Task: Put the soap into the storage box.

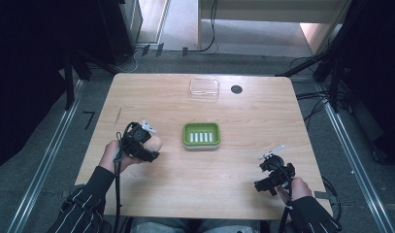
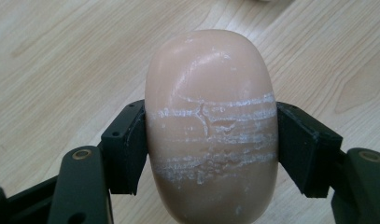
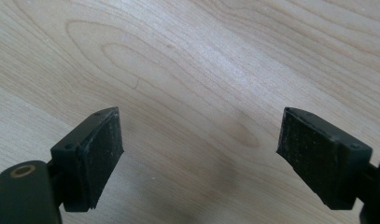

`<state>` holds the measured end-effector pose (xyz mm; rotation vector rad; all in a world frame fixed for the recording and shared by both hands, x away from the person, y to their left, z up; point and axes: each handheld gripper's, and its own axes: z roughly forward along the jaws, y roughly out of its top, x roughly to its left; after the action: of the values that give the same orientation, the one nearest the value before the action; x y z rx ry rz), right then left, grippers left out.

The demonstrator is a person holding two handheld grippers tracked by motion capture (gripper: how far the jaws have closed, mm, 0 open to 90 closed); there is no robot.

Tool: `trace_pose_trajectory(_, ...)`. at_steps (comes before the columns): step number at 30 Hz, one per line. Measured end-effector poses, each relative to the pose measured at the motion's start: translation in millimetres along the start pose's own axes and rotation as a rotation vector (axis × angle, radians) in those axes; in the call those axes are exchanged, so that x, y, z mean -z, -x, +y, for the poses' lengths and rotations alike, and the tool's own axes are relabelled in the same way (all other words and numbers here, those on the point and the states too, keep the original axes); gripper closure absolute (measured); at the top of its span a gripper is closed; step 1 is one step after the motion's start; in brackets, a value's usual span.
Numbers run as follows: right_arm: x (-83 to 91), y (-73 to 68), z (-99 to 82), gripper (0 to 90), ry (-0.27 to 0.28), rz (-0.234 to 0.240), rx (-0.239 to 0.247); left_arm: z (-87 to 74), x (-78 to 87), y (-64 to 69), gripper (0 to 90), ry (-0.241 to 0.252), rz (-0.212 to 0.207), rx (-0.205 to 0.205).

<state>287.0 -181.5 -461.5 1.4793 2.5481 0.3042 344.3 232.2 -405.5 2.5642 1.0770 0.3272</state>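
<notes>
At the left of the high view, the left gripper [image 1: 149, 141] clamps a pale pink oval soap bar [image 2: 211, 126] across its width, the bar's long axis running along the jaws toward the green slotted soap dish [image 1: 201, 135] at centre of the light wooden bench [image 1: 243, 116]. At lower right, the right gripper [image 3: 199, 144] hovers low, jaws spread and empty.

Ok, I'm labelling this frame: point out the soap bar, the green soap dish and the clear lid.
soap bar [image 2: 211, 130], left gripper view, its scratched middle between the jaws.
green soap dish [image 1: 187, 134], high view, its left rim.
clear lid [image 1: 204, 88], high view, its centre.
</notes>
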Motion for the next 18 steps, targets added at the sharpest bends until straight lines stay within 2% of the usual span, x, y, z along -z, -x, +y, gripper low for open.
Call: trace_pose_trajectory(18,-0.4,-0.2,0.3,14.5,-0.005,0.003,0.001,25.9,3.9,0.6,32.3,0.028,-0.015,-0.054)
